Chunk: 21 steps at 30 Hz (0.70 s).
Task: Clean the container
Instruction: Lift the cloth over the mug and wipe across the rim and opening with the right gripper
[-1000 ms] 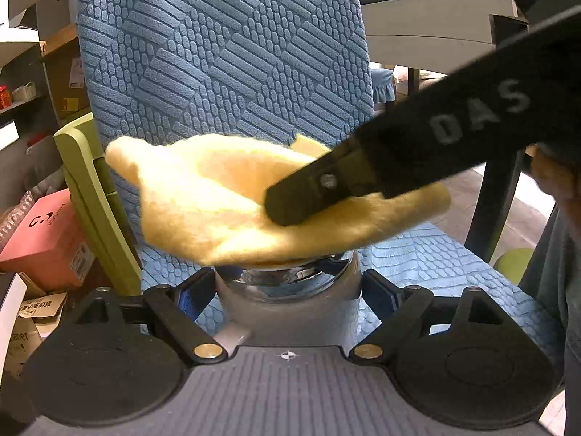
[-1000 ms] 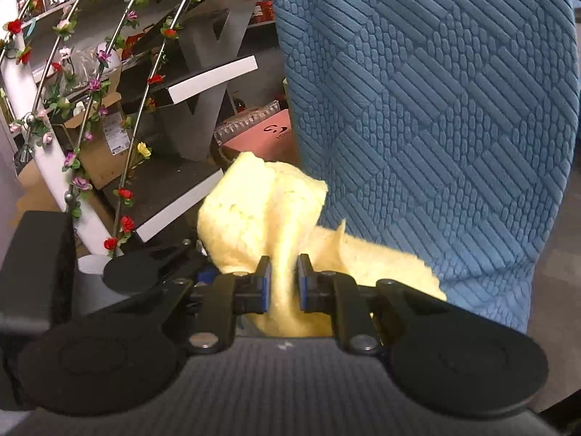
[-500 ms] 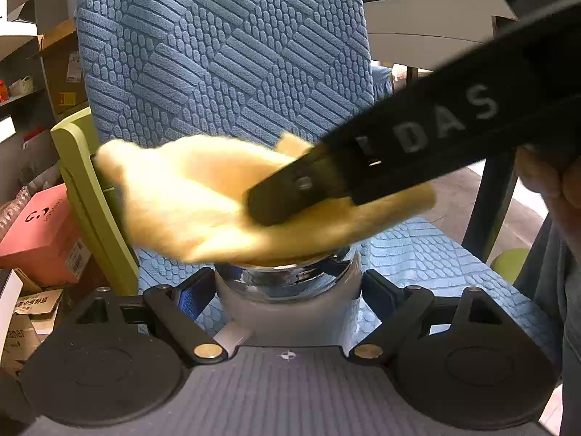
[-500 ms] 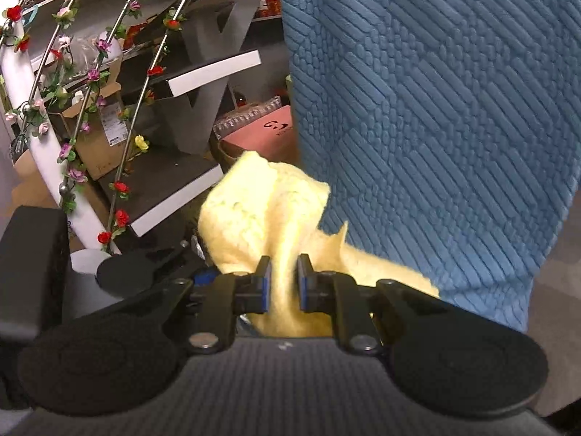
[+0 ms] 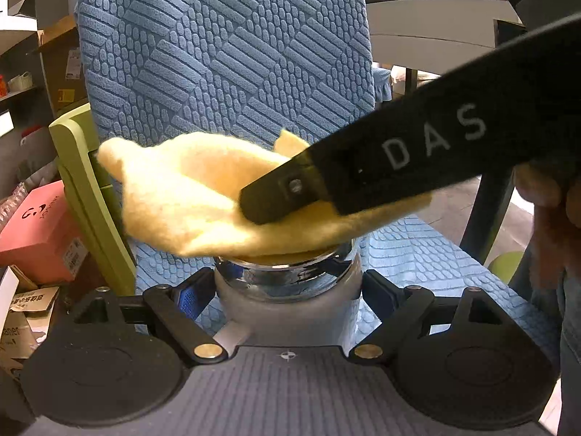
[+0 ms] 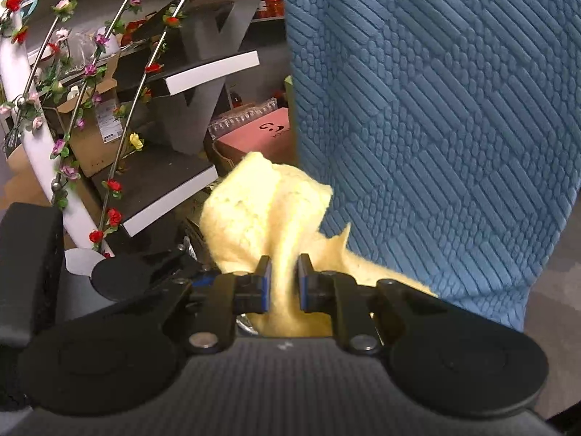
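My left gripper (image 5: 288,296) is shut on a grey container with a shiny metal rim (image 5: 287,287), held upright in front of a blue chair. A fluffy yellow cloth (image 5: 189,196) lies over the container's mouth and hides the opening. My right gripper (image 6: 282,283) is shut on that yellow cloth (image 6: 261,214); in the left wrist view its black finger (image 5: 283,196) comes in from the right and presses down on the cloth.
A chair with a blue textured cover (image 5: 225,54) fills the background, its seat under the container. A pink box (image 5: 40,229) and cardboard lie at the left. Shelves with flower garlands (image 6: 109,116) stand left in the right wrist view. A table (image 5: 435,18) is behind at the right.
My right gripper and the cloth slid left over the container's mouth half a second ago, then back toward the right. The container stays held in place.
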Available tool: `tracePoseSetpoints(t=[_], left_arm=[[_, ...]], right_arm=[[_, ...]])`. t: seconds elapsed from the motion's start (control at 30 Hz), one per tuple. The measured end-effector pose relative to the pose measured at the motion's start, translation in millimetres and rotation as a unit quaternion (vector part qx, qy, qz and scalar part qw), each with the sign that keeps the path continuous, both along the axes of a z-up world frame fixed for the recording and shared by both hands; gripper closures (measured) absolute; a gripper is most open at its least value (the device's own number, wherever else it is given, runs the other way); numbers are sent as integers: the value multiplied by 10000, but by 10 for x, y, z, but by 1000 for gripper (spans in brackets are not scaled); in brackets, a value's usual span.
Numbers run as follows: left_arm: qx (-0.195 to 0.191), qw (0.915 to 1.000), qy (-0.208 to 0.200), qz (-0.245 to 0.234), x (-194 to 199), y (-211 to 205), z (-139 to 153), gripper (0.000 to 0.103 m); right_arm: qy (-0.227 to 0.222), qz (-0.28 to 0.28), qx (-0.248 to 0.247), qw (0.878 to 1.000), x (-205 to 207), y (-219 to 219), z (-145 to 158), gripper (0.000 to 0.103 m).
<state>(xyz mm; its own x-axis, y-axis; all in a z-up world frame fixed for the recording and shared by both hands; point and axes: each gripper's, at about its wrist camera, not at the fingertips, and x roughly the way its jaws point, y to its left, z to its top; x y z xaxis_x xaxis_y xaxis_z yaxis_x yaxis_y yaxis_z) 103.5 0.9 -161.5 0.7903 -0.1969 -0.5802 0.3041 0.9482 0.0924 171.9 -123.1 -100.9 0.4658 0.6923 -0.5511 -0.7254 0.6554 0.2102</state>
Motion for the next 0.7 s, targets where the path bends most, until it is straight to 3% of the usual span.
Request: tracePoseSetpoints(t=[0.17, 0.33, 0.6, 0.7], left_arm=[[-30, 10000, 2, 32, 17, -1, -1, 13], [-53, 10000, 4, 37, 27, 5, -4, 13], [-62, 10000, 12, 62, 27, 10, -2, 13], [-74, 9999, 10, 69, 19, 16, -1, 13]], right_arm=[[193, 129, 12, 9997, -68, -85, 28, 87], [166, -149, 24, 9997, -16, -192, 8, 88], [346, 189, 217, 9990, -27, -171, -9, 87], [344, 77, 243, 9991, -72, -273, -10, 88]])
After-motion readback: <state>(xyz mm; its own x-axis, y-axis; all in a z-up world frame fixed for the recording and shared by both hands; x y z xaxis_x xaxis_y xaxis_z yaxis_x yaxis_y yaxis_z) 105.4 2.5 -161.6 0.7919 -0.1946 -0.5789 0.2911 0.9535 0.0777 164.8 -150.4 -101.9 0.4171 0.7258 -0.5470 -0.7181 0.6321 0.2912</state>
